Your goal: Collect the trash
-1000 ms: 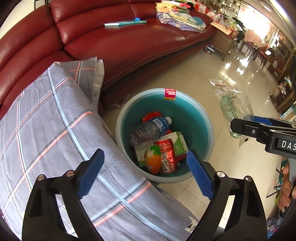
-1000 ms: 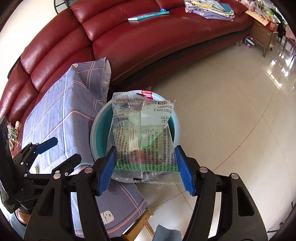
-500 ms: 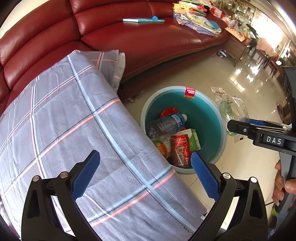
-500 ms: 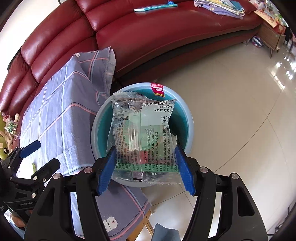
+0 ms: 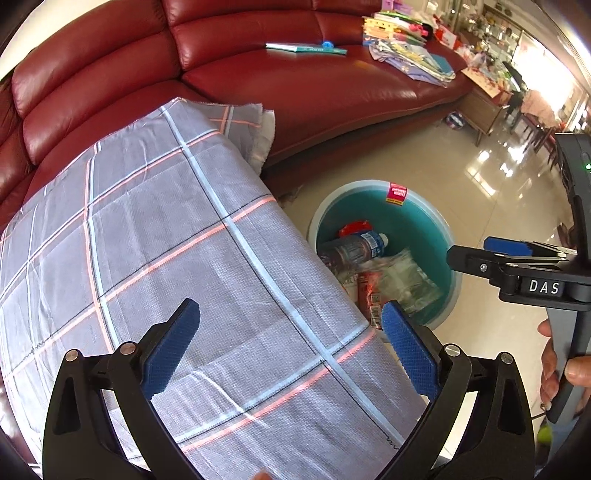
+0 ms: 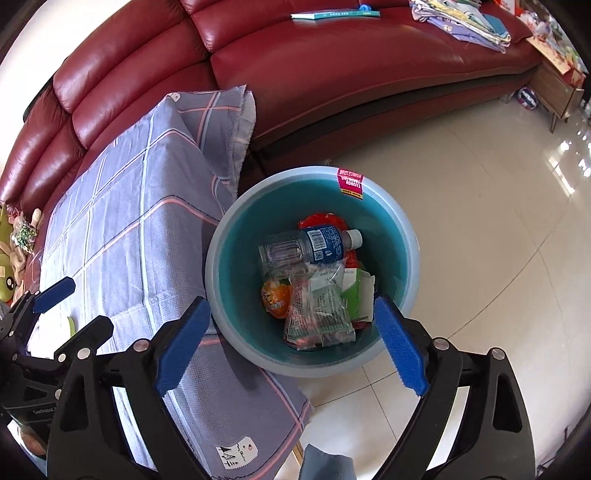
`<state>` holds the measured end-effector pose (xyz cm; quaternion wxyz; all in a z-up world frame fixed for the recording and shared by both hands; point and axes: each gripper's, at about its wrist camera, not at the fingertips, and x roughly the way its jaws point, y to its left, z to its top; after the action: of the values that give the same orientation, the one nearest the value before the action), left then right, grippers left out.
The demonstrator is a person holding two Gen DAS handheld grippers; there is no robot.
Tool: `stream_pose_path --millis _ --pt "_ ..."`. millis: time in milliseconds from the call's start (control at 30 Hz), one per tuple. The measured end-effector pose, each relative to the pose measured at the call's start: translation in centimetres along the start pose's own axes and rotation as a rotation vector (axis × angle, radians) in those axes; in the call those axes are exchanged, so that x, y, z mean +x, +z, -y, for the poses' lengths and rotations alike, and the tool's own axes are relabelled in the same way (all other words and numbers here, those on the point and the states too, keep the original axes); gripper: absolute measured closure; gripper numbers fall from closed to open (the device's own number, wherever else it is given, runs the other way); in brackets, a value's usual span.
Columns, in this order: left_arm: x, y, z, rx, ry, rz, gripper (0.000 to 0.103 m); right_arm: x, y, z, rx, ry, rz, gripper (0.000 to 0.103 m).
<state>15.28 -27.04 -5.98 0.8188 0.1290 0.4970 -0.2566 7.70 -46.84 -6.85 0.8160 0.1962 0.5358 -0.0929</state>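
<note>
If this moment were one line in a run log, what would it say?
right claw: just opened, empty | clear wrapper: in teal bin, on other trash | left claw: open, empty, above checked cloth

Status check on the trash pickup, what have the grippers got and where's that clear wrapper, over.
Right gripper jaws just opened, empty. Left gripper open, empty, over checked cloth. Clear wrapper lying in teal bin. Nothing blocking.

A grey plaid cloth (image 5: 177,258) lies before the red sofa (image 6: 332,74) holding a book (image 6: 334,14).
</note>
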Motion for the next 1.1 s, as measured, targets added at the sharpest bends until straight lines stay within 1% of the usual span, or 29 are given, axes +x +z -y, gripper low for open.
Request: stream_pose_path --millis 200,333,533,633,700,833,1100 --pt "0.0 -0.7 -1.1 -0.022 0.000 -0.014 0.004 -0.4 -0.8 0.0 0.006 -0.020 0.006 0.016" --pt "-0.8 -1.3 -1.6 -0.033 0.001 -0.002 0.004 -1.0 -1.5 -0.6 -0.016 -0.040 0.010 0.016" --pt "-2.4 -2.1 -2.4 -0.054 0.001 0.016 0.004 -2.2 -2.8 -2.2 -0.057 -0.045 0.014 0.010" --pt "-3.5 -2.7 -2.9 -0.065 0.004 0.031 0.004 -3.0 -3.8 -3.4 -0.093 -0.040 0.023 0.007" --pt "-4.2 -3.1 -3.1 -0.070 0.008 0.042 0.004 -3.7 -4.5 -4.3 -0.126 -0.032 0.038 0.007" --pt "-5.5 -4.3 -3.6 -0.080 0.016 0.059 0.004 -5.3 -6.1 -6.0 -0.192 -0.052 0.082 0.007" --pt "-8.4 -6.7 -4.2 -0.084 0.035 0.094 0.004 -7.2 -9.1 -7.3 -0.211 -0.068 0.100 0.007"
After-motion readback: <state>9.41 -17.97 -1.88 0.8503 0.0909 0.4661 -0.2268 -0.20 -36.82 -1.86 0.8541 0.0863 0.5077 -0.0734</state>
